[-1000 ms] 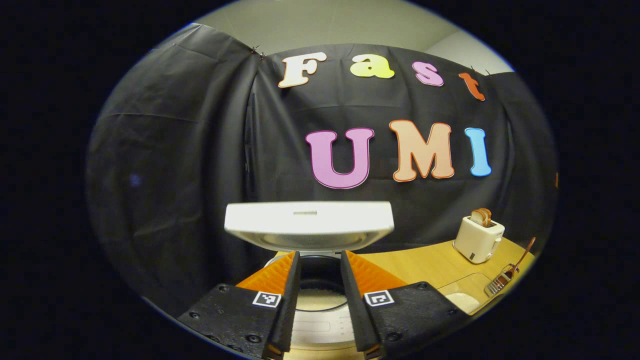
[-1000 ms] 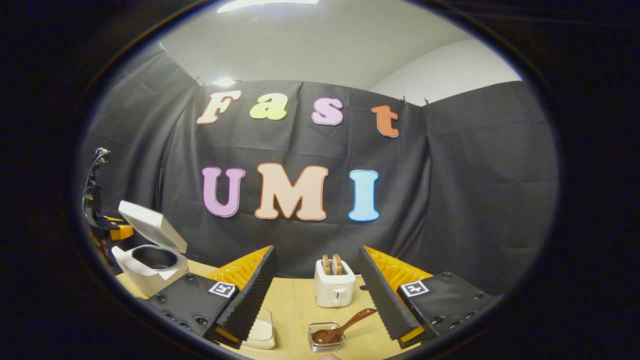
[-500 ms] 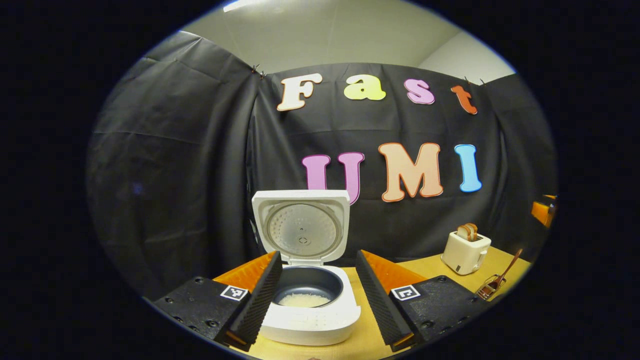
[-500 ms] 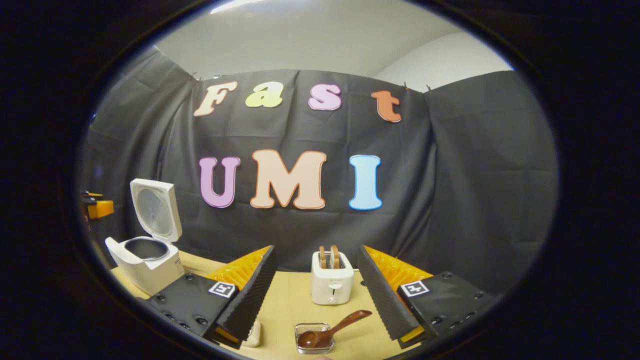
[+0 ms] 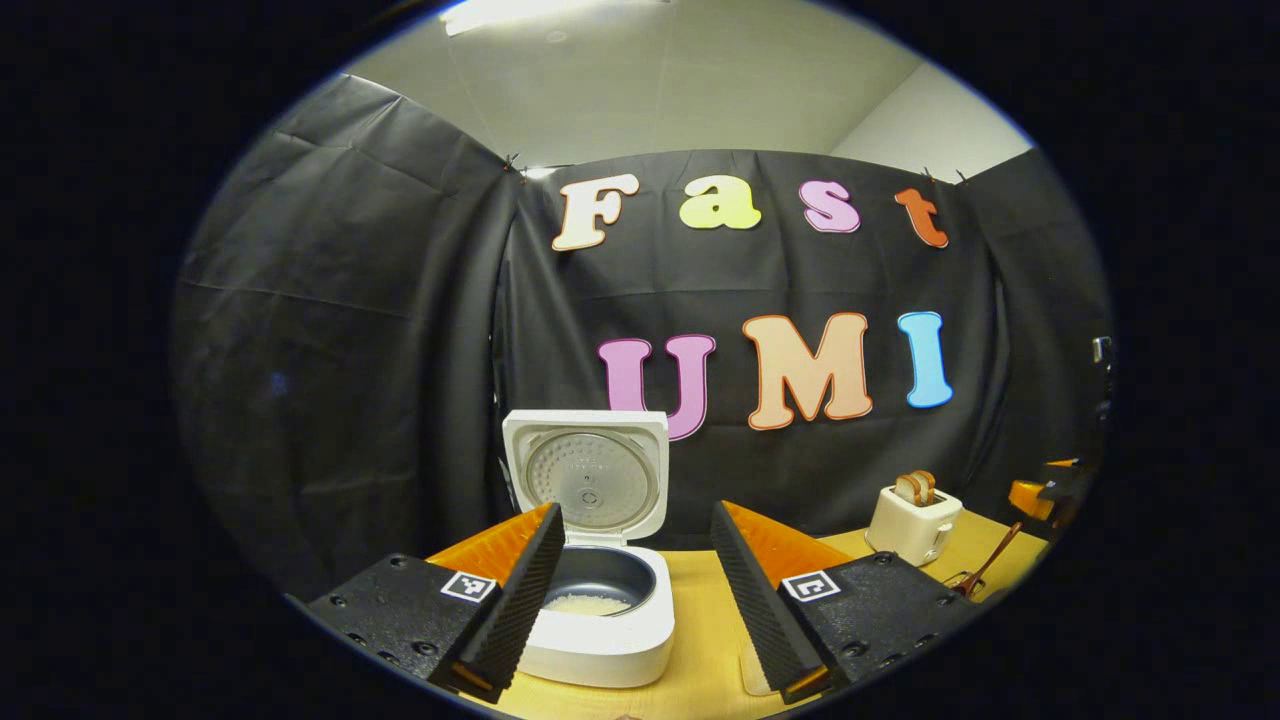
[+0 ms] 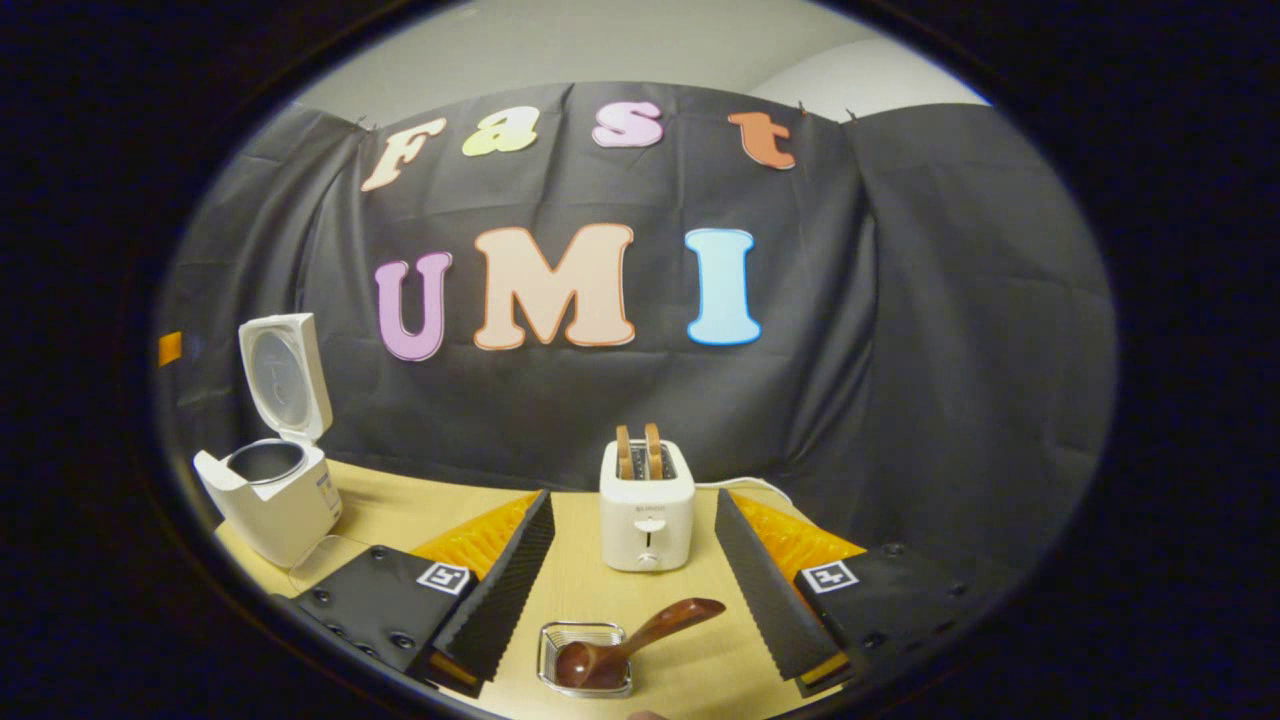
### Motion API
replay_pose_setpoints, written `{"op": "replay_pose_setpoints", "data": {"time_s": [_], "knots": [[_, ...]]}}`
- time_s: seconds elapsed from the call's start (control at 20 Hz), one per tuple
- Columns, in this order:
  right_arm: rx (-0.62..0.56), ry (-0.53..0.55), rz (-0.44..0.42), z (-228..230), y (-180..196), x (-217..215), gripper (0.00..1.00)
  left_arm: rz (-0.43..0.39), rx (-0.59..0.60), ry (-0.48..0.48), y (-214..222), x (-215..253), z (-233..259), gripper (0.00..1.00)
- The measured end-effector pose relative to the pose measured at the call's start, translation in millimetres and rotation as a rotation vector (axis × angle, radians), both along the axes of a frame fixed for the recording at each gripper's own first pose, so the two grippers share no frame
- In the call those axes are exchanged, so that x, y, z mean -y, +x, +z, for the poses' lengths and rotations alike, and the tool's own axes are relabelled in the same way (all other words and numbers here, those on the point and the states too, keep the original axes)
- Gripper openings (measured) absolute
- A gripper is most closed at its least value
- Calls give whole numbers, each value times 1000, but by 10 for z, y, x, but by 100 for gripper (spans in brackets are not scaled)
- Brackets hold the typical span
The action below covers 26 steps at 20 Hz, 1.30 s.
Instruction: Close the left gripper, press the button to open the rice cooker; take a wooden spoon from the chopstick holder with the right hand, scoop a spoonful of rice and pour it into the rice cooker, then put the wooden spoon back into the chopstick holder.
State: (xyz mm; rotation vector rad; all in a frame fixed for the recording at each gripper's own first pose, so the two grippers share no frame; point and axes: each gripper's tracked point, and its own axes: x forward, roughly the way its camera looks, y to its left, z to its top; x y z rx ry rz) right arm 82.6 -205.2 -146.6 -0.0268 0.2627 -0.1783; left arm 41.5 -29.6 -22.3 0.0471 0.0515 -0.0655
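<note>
Since the white rice cooker [image 5: 600,600] lid now stands fully open, the right hand-held gripper [image 6: 630,590], jaws wide and empty, faces the brown wooden spoon [image 6: 625,645].

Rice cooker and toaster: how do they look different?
The rice cooker has its lid flipped up, showing a dark pot; the toaster has no lid, just slots on top. The cooker holds loose white rice; the toaster holds two upright bread slices. Both are white and stand on the wooden table.
</note>
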Motion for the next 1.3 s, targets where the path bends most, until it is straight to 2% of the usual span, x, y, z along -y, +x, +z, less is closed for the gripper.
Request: {"op": "replay_pose_setpoints", "data": {"time_s": [0.35,0.8,0.9,1.05,1.3], "knots": [[-132,92,0,-677,88,220,100,33,-34,30,-132,160,-47,88],[-332,259,69,-1502,-69,41,100,61,-46,63,-267,373,-6,91],[-364,316,95,-1590,-145,-57,84,63,-50,63,-301,423,-10,91],[-390,336,99,-1703,-171,-115,61,62,-57,62,-366,487,-42,92],[-340,341,100,-1576,-200,-276,24,42,-45,72,-394,469,-27,95]]}}
